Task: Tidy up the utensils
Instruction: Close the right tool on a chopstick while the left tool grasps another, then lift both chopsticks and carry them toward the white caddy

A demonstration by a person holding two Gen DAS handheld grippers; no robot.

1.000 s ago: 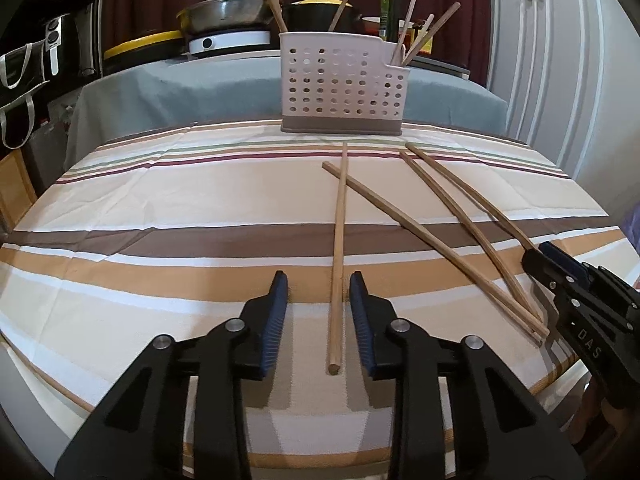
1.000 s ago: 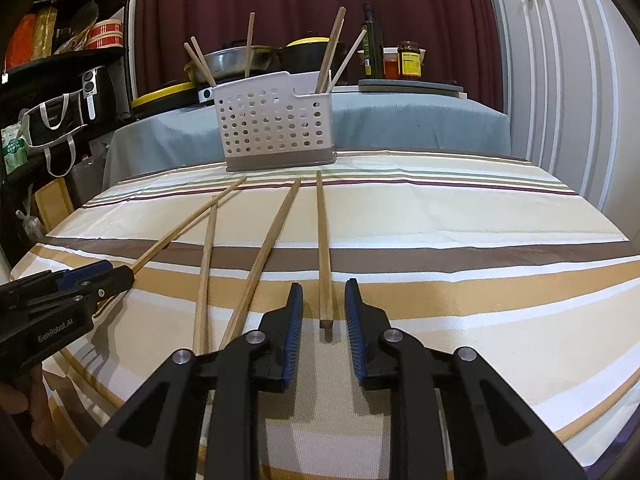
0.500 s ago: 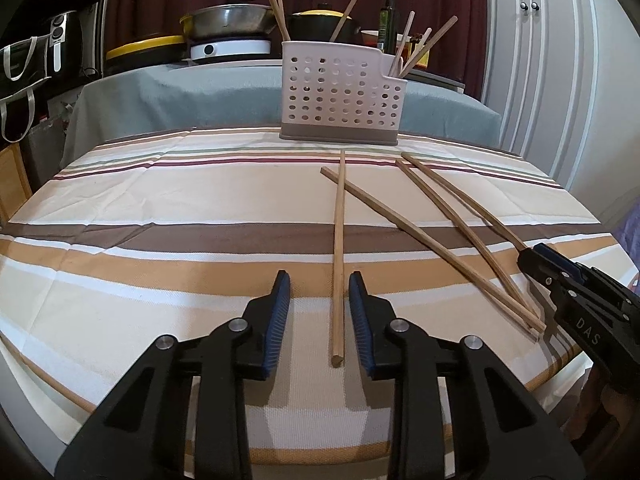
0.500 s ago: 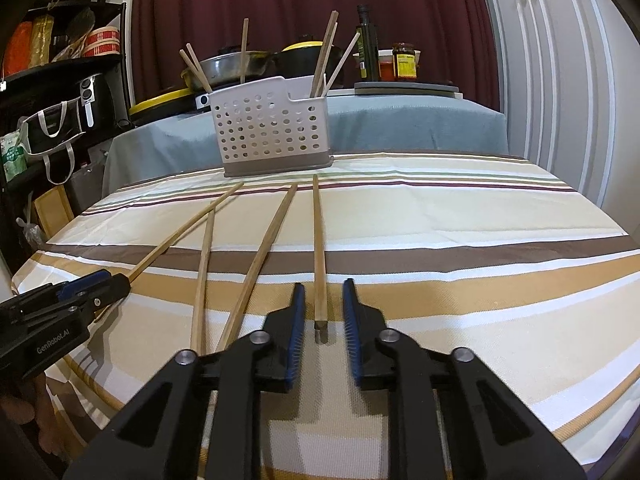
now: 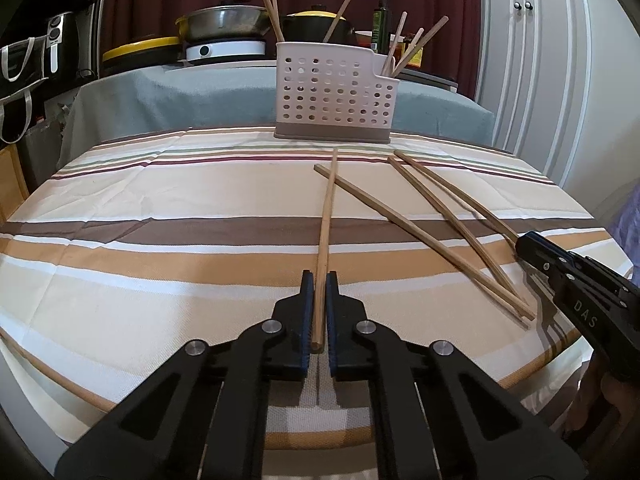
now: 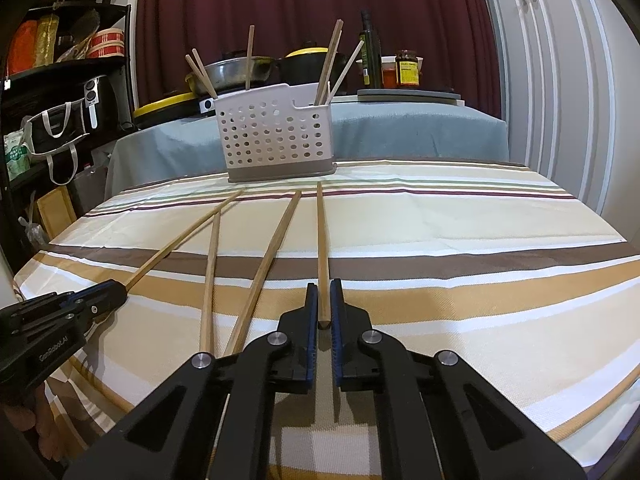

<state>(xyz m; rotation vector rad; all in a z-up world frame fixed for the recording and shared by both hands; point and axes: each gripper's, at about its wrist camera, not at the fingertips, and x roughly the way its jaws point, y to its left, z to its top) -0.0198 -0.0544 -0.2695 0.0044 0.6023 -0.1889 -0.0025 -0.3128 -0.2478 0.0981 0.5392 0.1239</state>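
Several long wooden chopsticks lie on the striped tablecloth (image 5: 160, 240). My left gripper (image 5: 319, 280) is shut on the near end of the leftmost chopstick (image 5: 328, 216), which points toward the white perforated utensil holder (image 5: 332, 92). Two loose chopsticks (image 5: 400, 222) (image 5: 448, 216) lie slanted to its right, the first one crossed by the held stick near its far end. In the right wrist view my right gripper (image 6: 324, 292) is shut on the rightmost chopstick (image 6: 321, 236). The holder (image 6: 276, 132) stands at the far edge with several chopsticks upright in it.
Behind the holder a grey-covered counter (image 5: 200, 96) carries pots (image 5: 224, 24), bottles and jars. Dark shelves with bags (image 6: 56, 132) stand at the left, white cabinet doors (image 5: 540, 60) at the right. The rounded table edge (image 5: 520, 376) is just under both grippers.
Both grippers were open astride a chopstick end; both have since closed on their chopsticks and moved slightly forward along them.
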